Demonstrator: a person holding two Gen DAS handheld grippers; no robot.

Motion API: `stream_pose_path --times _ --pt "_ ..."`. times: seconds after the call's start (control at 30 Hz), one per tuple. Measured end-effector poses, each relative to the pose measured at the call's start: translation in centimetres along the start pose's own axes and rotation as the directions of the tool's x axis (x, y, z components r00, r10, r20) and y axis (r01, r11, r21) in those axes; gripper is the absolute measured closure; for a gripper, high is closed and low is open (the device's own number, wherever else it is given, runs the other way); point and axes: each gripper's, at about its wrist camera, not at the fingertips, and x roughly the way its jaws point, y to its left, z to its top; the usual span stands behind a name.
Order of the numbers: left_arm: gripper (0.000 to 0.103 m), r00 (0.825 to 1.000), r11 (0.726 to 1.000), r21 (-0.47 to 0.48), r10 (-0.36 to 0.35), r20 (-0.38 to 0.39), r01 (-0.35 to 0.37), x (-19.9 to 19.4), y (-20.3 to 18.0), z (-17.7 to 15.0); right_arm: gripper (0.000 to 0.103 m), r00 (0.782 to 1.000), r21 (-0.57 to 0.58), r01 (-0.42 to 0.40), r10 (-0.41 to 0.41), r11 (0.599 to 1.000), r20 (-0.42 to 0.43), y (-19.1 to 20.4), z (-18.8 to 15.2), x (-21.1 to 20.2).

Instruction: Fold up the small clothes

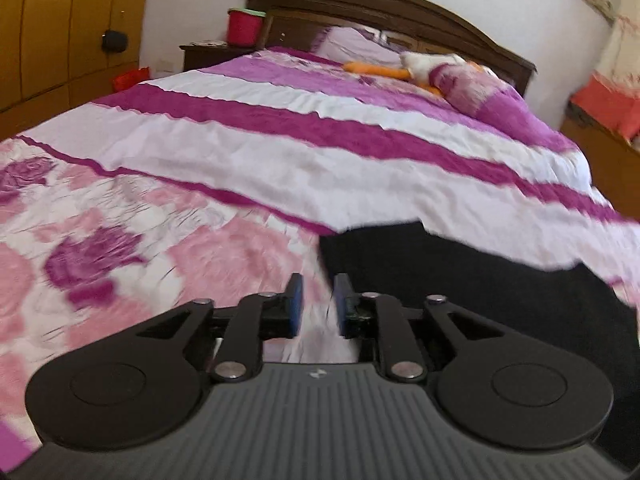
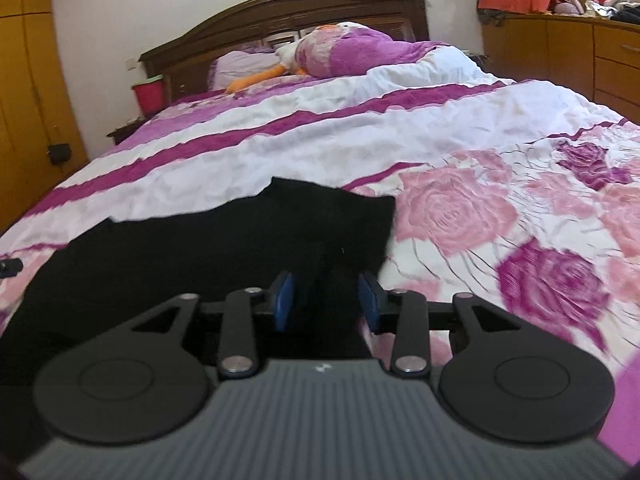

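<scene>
A black garment (image 2: 200, 248) lies flat on the pink-and-purple bedspread (image 2: 440, 140), its right edge partly folded over. My right gripper (image 2: 326, 300) hovers low over that right edge; its blue pads (image 2: 284, 300) stand apart with black cloth showing between them, and they do not press on it. In the left wrist view the same black garment (image 1: 480, 288) spreads to the right. My left gripper (image 1: 319, 300) sits just at its left edge, open by a narrow gap, with only the bedspread (image 1: 200, 152) visible between the blue pads (image 1: 296, 300).
A plush toy (image 2: 288, 60) with orange legs and a pillow lie near the dark wooden headboard (image 2: 280, 8). A red bucket (image 1: 244, 26) stands on the nightstand. A wooden wardrobe (image 1: 60, 20) is on the left, and a wooden dresser (image 2: 580, 52) on the right.
</scene>
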Motion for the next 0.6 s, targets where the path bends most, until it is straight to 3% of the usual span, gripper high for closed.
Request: stream_pose_path --times 0.1,0.3,0.6 --pt "0.057 1.0 1.0 0.011 -0.004 -0.018 0.004 -3.1 0.5 -1.7 0.064 1.0 -0.005 0.0 0.0 1.0 -0.023 -0.4 -0.8 -2.5" --pt "0.054 0.998 0.999 0.034 -0.019 -0.058 0.021 -8.0 0.5 -6.3 0.063 0.996 -0.006 0.024 -0.024 1.0 -0.082 -1.3 -3.1 -6.4" --pt "0.053 0.992 0.999 0.012 -0.033 -0.122 0.035 -12.1 0.6 -11.2 0.062 0.987 0.039 0.008 -0.002 0.999 -0.161 -2.0 -7.3 -9.9"
